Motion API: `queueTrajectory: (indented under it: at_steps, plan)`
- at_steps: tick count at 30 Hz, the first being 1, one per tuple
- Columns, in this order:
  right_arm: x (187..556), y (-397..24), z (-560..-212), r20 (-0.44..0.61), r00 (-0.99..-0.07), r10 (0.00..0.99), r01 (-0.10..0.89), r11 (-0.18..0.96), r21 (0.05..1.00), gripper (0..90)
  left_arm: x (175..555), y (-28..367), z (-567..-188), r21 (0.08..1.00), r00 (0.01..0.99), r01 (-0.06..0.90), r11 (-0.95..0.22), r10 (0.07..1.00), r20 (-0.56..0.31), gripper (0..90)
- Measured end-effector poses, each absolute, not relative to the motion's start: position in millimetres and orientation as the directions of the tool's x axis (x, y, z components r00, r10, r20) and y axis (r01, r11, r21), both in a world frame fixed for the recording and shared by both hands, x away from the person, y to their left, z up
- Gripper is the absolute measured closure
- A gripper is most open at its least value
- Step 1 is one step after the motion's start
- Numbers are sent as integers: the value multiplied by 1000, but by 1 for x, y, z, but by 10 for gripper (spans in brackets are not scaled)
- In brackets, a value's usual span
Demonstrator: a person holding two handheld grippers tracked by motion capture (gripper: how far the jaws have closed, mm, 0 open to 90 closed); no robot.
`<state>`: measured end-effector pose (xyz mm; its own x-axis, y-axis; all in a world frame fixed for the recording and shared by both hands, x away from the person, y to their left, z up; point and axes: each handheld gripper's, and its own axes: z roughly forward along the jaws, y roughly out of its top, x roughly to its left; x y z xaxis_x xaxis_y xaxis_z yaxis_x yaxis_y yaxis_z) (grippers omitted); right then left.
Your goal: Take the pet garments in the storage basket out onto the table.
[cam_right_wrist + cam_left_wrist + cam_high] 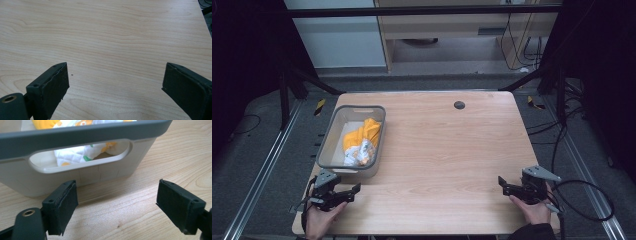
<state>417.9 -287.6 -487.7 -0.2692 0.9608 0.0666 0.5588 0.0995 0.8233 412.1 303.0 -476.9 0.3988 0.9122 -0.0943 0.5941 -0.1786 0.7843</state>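
Left gripper view looks along the left claw (116,206), whose two black jaws stand wide apart with nothing between them, only bare wood beneath. Just ahead of them rises the near end wall of a grey plastic basket (105,172), close to the jaws but not touched. Through the oval handle slot in that wall shows a white quilted cloth (82,153) printed with orange and green, and more of its yellow fabric peeks over the rim.

In the high view the left claw (354,192) is held by a hand (319,220) at the near left edge of the tabletop (447,150), just in front of the basket (328,142), which sits on the left side of the tabletop. The yellow and white cloth (361,142) lies bunched inside it, toward its right wall.

The right claw (504,185) sits at the near right edge, well apart from the basket, held by the other hand (534,210). In the right gripper view its jaws also stand wide apart (115,90), empty, over bare wood grain. A small dark round grommet (459,105) is set near the far edge.
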Motion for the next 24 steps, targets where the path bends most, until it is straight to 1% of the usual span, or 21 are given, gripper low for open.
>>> queueTrajectory:
  at_steps: [9,24]
  plan:
    - [417,-285,-488,48,-283,958,550,121,826,70,409,303,-471,799,387,576,-172,919,-81,188]
    - [416,-282,-489,31,-314,949,540,151,828,82,404,308,-451,837,357,538,-97,926,-123,210]
